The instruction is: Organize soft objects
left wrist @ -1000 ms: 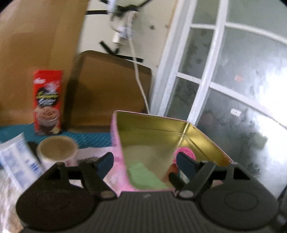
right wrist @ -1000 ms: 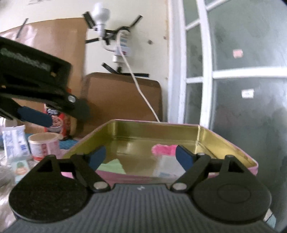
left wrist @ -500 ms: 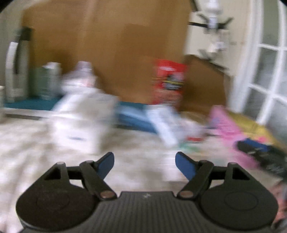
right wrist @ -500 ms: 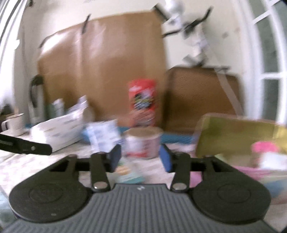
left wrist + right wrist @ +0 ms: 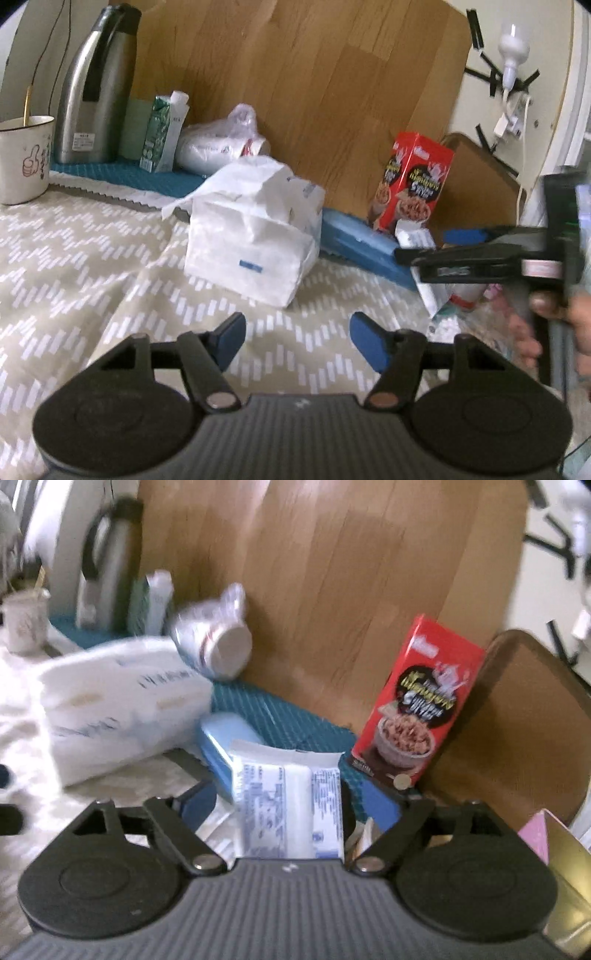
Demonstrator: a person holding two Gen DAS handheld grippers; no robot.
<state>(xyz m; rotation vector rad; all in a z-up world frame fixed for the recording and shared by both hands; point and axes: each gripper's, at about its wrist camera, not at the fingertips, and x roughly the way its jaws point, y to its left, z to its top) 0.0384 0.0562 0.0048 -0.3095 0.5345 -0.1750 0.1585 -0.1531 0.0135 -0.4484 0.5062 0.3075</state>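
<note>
1. The left gripper [image 5: 297,336] is held with its fingers spread wide and nothing between them, above the chevron-patterned cloth [image 5: 74,266].
2. The right gripper [image 5: 279,808] is seen with a small white printed packet [image 5: 288,808] lying between its fingers. The fingers are drawn in close along the packet's two sides, but whether the packet is actually pinched cannot be told, since that view is blurred.
3. The packet's long axis is judged to run straight ahead along the right gripper's fingers, so a closing squeeze would fall across its short width.
4. Straight ahead of the left gripper, a little beyond its fingertips, a large soft white tissue pack [image 5: 255,240] rests on the cloth. Its broad face is turned toward the left gripper, its length running across the view.
5. The tissue pack is judged to lie nearer the left hand, while the right is occupied at the small packet.
6. At the far right, a corner of a pink tin with a gold inside [image 5: 554,845] is visible, presumably the destination.
7. Farthest back, a red cereal box [image 5: 417,712] and a steel thermos [image 5: 96,85] stand against a wooden board [image 5: 314,74].
</note>
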